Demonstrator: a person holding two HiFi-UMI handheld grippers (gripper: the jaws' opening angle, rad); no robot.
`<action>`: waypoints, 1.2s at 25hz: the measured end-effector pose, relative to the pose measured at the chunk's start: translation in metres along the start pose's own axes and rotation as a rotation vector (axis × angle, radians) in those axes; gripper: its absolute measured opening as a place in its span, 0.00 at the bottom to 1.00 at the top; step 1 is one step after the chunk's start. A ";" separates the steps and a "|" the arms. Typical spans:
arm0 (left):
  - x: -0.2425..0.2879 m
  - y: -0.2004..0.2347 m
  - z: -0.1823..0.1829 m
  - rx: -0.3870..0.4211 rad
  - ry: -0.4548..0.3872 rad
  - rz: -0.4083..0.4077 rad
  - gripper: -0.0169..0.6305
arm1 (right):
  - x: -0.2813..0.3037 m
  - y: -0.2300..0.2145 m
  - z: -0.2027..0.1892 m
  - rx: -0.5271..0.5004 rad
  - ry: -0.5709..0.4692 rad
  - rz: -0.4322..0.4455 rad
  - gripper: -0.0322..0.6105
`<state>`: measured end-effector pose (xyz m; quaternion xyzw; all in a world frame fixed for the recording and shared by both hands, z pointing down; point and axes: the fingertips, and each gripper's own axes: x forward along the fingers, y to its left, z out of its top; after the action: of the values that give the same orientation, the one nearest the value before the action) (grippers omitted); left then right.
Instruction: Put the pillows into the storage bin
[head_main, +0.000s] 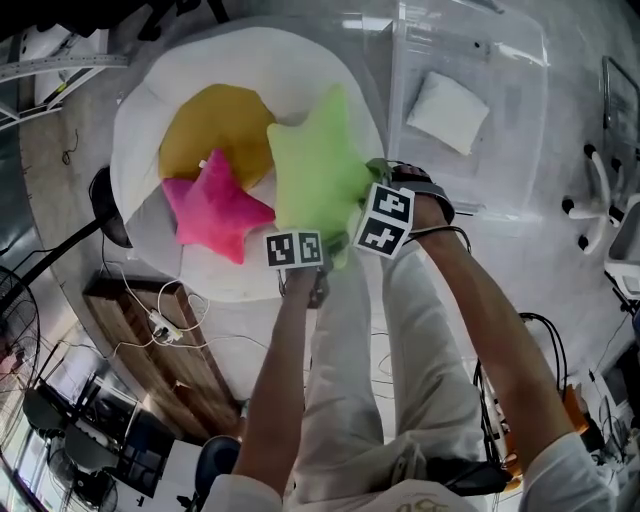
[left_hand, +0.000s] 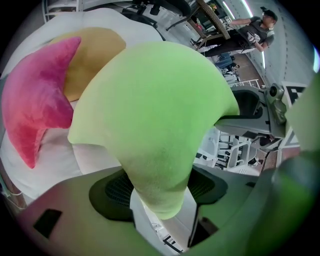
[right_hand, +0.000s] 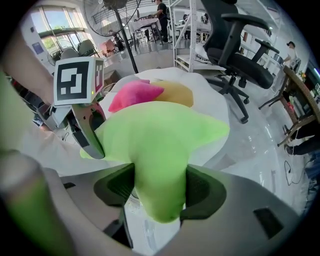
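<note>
A lime green star pillow (head_main: 318, 170) hangs in the air over the white beanbag (head_main: 145, 110), held by two of its points. My left gripper (head_main: 308, 270) is shut on one lower point (left_hand: 157, 170). My right gripper (head_main: 362, 222) is shut on another point (right_hand: 159, 187). On the beanbag lie a pink star pillow (head_main: 215, 205) and a mustard yellow pillow (head_main: 215, 125), also seen as the pink pillow (left_hand: 35, 105) and yellow pillow (left_hand: 92, 55) in the left gripper view. The clear storage bin (head_main: 520, 130) stands to the right with a white pillow (head_main: 448, 110) inside.
A black office chair (right_hand: 240, 55) stands behind the beanbag. A wooden board with a power strip (head_main: 165, 325) lies on the floor near my legs. White chair bases (head_main: 600, 200) stand at the far right. A fan stand (head_main: 60, 240) reaches in from the left.
</note>
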<state>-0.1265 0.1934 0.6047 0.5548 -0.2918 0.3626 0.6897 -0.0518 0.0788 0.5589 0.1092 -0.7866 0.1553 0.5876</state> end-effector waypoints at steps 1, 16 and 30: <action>-0.001 -0.001 0.001 0.002 -0.004 0.000 0.54 | -0.002 -0.001 0.001 -0.003 -0.002 -0.003 0.51; -0.013 -0.025 0.027 0.065 -0.103 0.040 0.54 | -0.032 -0.025 0.001 -0.005 -0.068 -0.089 0.51; -0.012 -0.074 0.068 0.281 -0.137 0.166 0.54 | -0.067 -0.063 -0.048 0.146 -0.168 -0.198 0.50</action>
<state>-0.0720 0.1159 0.5683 0.6431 -0.3292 0.4169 0.5516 0.0322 0.0377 0.5141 0.2414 -0.8051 0.1437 0.5225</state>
